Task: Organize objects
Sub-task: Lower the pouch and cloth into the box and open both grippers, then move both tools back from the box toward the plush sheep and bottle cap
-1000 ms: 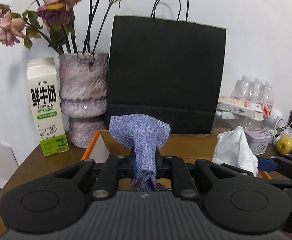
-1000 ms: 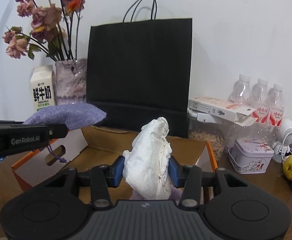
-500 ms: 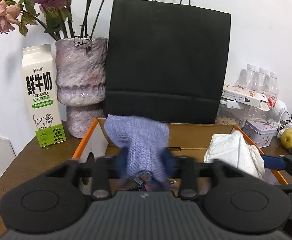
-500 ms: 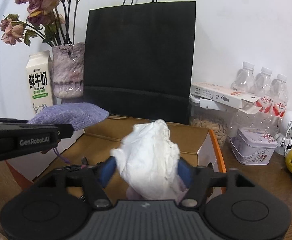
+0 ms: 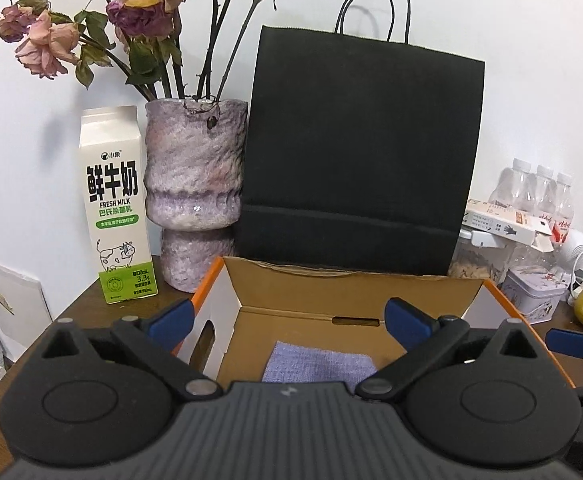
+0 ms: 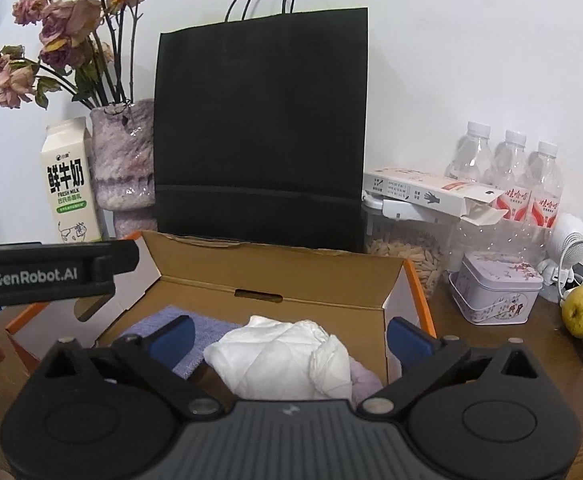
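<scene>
Both grippers hover over the open box (image 5: 355, 292) on the worktop (image 6: 531, 344). The left gripper (image 5: 289, 318) has its jaws opening wide, with nothing pressed between them; the purple pouch (image 5: 317, 366) lies flat on the box floor below. The right gripper (image 6: 291, 338) likewise has its jaws opening, clear of the white cloth (image 6: 287, 356), which rests in the box just beside the pouch.
</scene>
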`<state>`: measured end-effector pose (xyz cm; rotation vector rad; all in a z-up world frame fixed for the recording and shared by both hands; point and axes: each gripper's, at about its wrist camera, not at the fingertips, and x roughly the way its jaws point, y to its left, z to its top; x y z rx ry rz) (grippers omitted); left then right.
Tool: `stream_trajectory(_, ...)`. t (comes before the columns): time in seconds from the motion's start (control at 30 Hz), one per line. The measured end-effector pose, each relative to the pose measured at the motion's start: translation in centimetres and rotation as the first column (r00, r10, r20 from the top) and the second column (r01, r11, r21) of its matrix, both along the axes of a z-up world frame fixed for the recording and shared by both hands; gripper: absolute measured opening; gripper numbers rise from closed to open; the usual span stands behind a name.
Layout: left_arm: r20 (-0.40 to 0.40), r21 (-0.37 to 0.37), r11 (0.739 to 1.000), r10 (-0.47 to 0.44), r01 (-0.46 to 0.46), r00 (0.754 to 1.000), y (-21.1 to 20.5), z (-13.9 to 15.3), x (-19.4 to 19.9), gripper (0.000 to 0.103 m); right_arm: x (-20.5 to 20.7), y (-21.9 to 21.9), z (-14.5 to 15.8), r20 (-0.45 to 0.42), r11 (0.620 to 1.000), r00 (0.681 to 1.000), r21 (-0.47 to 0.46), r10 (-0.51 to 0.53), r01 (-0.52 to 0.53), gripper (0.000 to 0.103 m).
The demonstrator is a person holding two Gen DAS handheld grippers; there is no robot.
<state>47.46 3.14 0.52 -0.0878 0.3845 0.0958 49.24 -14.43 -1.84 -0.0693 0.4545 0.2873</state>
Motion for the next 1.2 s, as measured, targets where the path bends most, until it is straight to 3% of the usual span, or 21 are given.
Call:
stream_trajectory(0.63, 0.035, -0.006, 1.000, -0.020, 0.020, 0.999, 0.5, 2.8, -5.2, 0.103, -5.7, -1.6, 3.3, 0.119, 0.999, 0.993, 0.034, 0.013, -0.018, 0.103)
stream_trajectory(1.2, 0.056, 0.006, 1.000, -0.031, 0.030, 0.998, 1.2, 2.7, -12.1, 0.103, -12.8, -3.5, 3.3, 0.150, 1.000, 0.988, 0.003, 0.030, -0.031, 0.103)
